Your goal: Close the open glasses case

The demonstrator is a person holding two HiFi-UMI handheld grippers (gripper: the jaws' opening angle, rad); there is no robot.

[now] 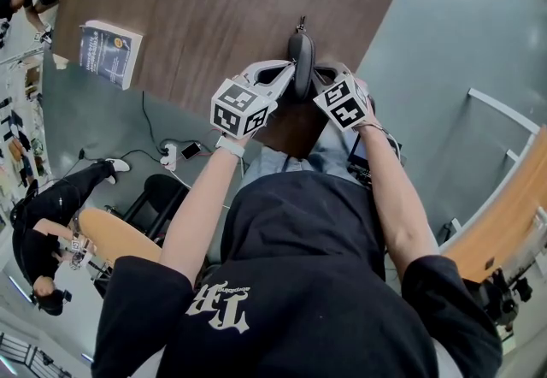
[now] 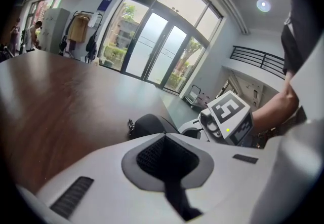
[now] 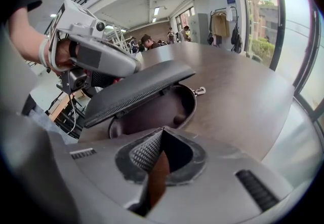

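Glasses case (image 3: pixel 147 111) half done: lid (image 3: pixel 136 86) partway down, not seated; left gripper (image 3: pixel 132 68) at nine o'clock, right gripper (image 3: pixel 161 134) at three, both with jaws together, empty

Ahead of my right gripper (image 3: pixel 161 139), the glasses case (image 3: pixel 136 88) has a matt, finely textured black shell, a smooth dark lining and a shiny metal clip (image 3: pixel 200 90). The table (image 3: pixel 243 91) beneath looks like satin brown wood. My pads (image 3: pixel 144 154) are knurled.
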